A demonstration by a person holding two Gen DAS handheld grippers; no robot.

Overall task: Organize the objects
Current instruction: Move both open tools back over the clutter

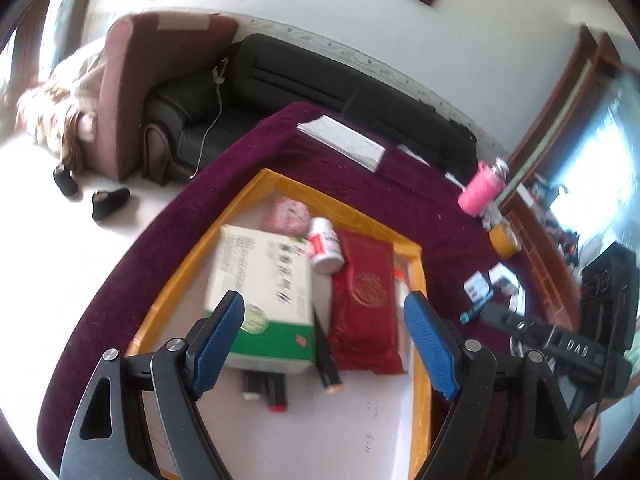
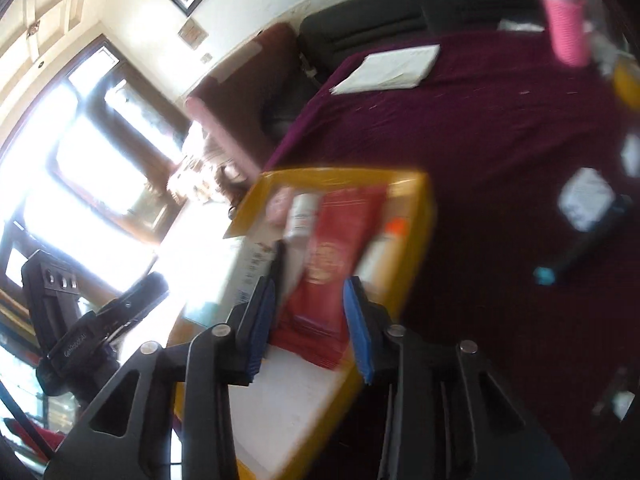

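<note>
A yellow-rimmed tray (image 1: 336, 203) lies on the purple tablecloth (image 1: 440, 216). In it are a white and green box (image 1: 264, 292), a red packet (image 1: 366, 304), a white bottle (image 1: 326, 246), a pink packet (image 1: 286, 214), a dark pen (image 1: 326, 356) and small dark tubes (image 1: 266, 390). My left gripper (image 1: 324, 344) is open and empty above the tray. My right gripper (image 2: 310, 328) is open above the tray (image 2: 424, 216), with the red packet (image 2: 332, 264) showing between its fingers. I cannot tell if they touch it. The right view is blurred.
On the cloth outside the tray lie a white booklet (image 1: 344, 140), a pink spool (image 1: 480, 192), a yellow tape roll (image 1: 502, 240), small white boxes (image 1: 480, 286) and a blue-capped pen (image 2: 580, 252). A black sofa (image 1: 304, 80) stands behind the table. The right gripper's body (image 1: 560, 344) is at right.
</note>
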